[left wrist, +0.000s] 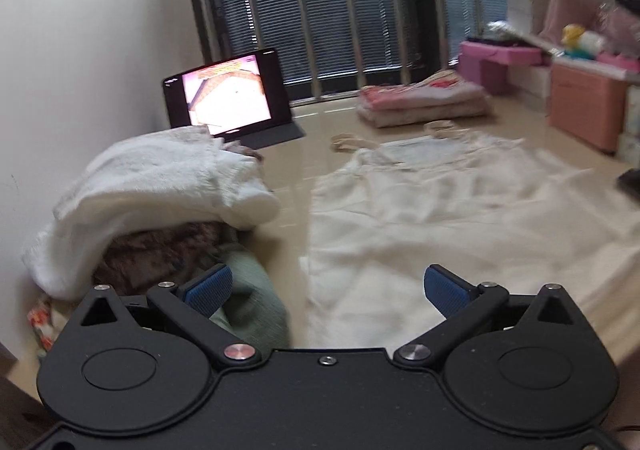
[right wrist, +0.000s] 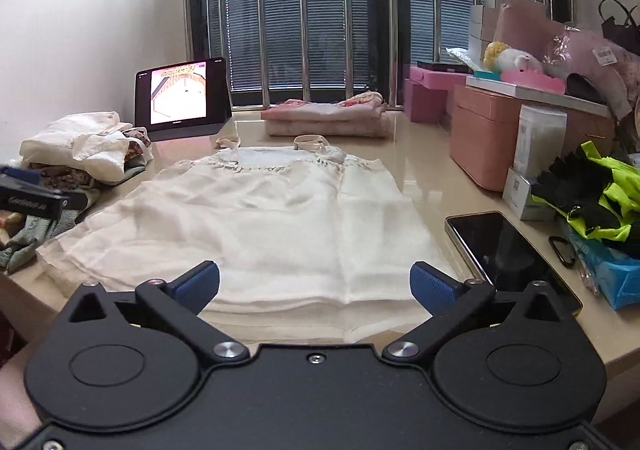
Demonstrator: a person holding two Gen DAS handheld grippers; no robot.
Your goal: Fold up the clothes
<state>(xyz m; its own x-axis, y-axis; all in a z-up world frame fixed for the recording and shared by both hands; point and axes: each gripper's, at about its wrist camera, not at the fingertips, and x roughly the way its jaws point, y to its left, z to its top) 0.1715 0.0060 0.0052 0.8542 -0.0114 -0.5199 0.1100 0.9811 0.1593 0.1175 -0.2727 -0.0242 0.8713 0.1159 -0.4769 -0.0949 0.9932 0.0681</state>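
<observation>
A cream sleeveless dress (right wrist: 256, 209) lies spread flat on the glossy beige table (right wrist: 424, 169), straps toward the window. It also shows in the left wrist view (left wrist: 452, 217), blurred. My right gripper (right wrist: 315, 284) is open and empty, just above the dress's near hem. My left gripper (left wrist: 328, 290) is open and empty, over the dress's left edge beside a pile of unfolded clothes (left wrist: 160, 205). The left gripper also shows at the left edge of the right wrist view (right wrist: 30, 193).
A folded pink stack (right wrist: 328, 115) sits by the window bars. A tablet (right wrist: 182, 99) stands at the back left. A phone (right wrist: 508, 254) lies right of the dress. Pink boxes (right wrist: 488, 137), a neon-yellow item (right wrist: 600, 193) and clutter fill the right side.
</observation>
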